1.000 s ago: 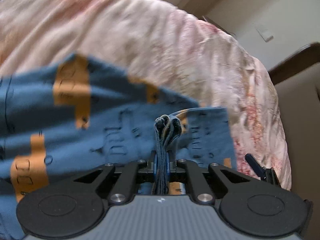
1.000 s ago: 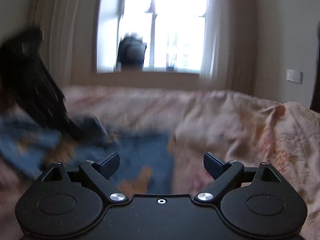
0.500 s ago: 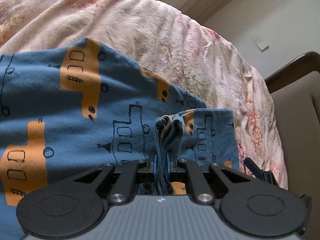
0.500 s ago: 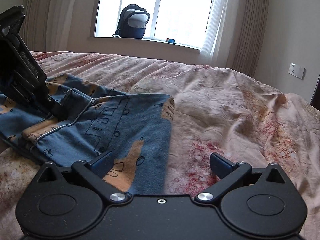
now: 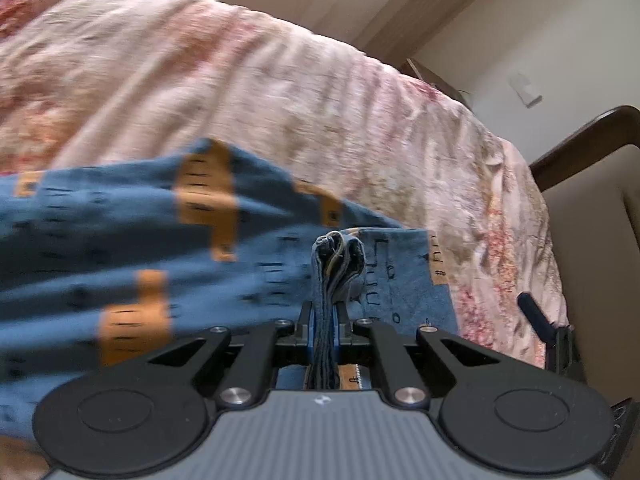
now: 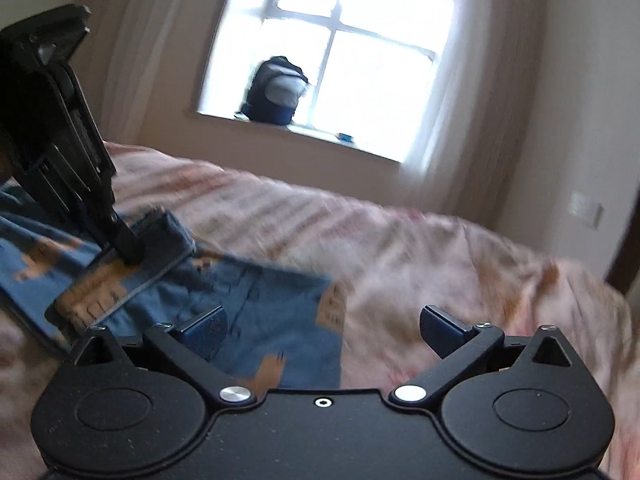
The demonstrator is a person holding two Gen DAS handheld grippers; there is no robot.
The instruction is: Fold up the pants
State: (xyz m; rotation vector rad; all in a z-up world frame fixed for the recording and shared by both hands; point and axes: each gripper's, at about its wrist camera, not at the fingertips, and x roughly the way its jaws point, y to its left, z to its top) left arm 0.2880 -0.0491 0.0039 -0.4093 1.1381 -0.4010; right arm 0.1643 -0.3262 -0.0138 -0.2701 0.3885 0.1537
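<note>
Blue pants [image 5: 200,248] with orange vehicle prints lie spread on the bed. My left gripper [image 5: 325,320] is shut on a bunched fold of their edge, which sticks up between the jaws. In the right wrist view the same left gripper [image 6: 128,252] comes down from the upper left onto the folded pants [image 6: 272,312]. My right gripper [image 6: 322,326] hovers open just above the pants' near right corner, with nothing pinched between its blue pads. One finger [image 5: 536,316] of the right gripper shows at the right edge of the left wrist view.
A pink floral bedcover [image 5: 280,80] lies under the pants and stretches far and right. A backpack [image 6: 276,92] sits on the sill of a bright window [image 6: 360,60]. A dark wooden frame [image 5: 580,136] stands right of the bed.
Both views have shifted and blurred. The left gripper has moved with the fold still pinched. The right gripper's jaws have spread wider and its view has tilted.
</note>
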